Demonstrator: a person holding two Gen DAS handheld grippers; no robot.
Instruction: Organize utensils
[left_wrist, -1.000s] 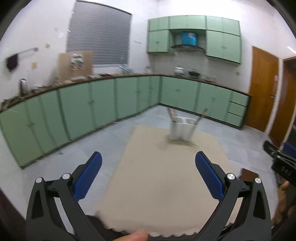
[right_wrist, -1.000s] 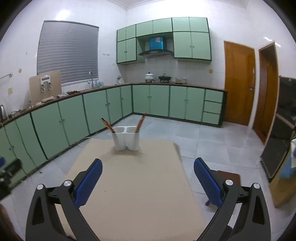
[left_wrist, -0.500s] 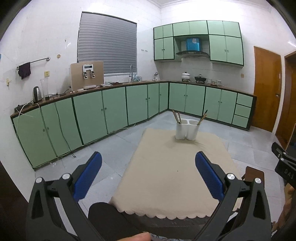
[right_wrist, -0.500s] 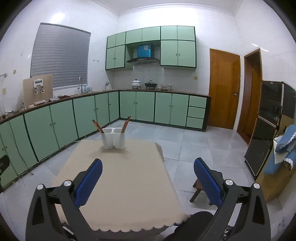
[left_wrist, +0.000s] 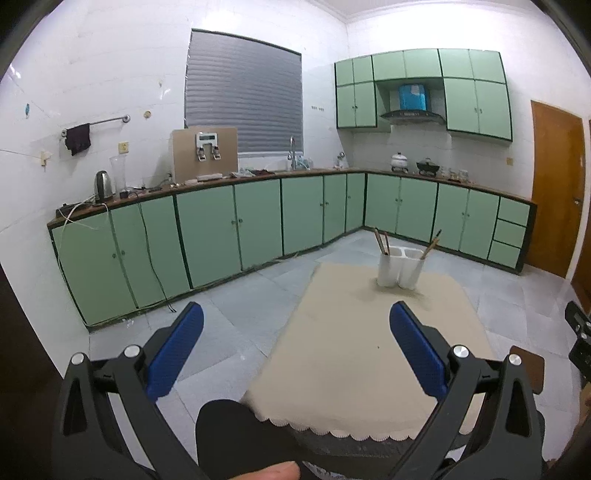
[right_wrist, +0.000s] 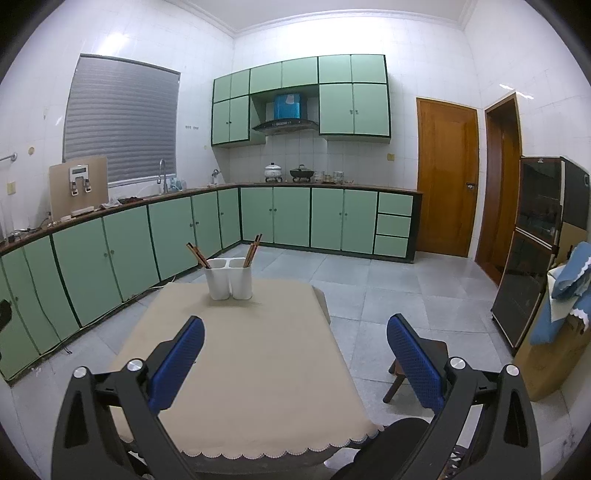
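Observation:
A white two-compartment utensil holder (left_wrist: 400, 267) (right_wrist: 229, 278) stands at the far end of a table covered by a beige cloth (left_wrist: 369, 354) (right_wrist: 243, 354). Brown chopsticks lean out of both compartments (right_wrist: 198, 254) (right_wrist: 252, 250). My left gripper (left_wrist: 295, 347) is open and empty, held well back from the table's near left corner. My right gripper (right_wrist: 295, 350) is open and empty too, above the near end of the table. No loose utensils show on the cloth.
Green cabinets (left_wrist: 207, 236) line the left and far walls. A small wooden stool (right_wrist: 417, 365) stands right of the table, a dark glass cabinet (right_wrist: 532, 258) and wooden doors (right_wrist: 447, 177) further right. A person's dark-clad knee (left_wrist: 236, 435) sits at the table's near edge.
Both grippers have pulled back and up from the table, so the holder looks smaller and more of the room shows. The left view has swung leftward. Both stayed open.

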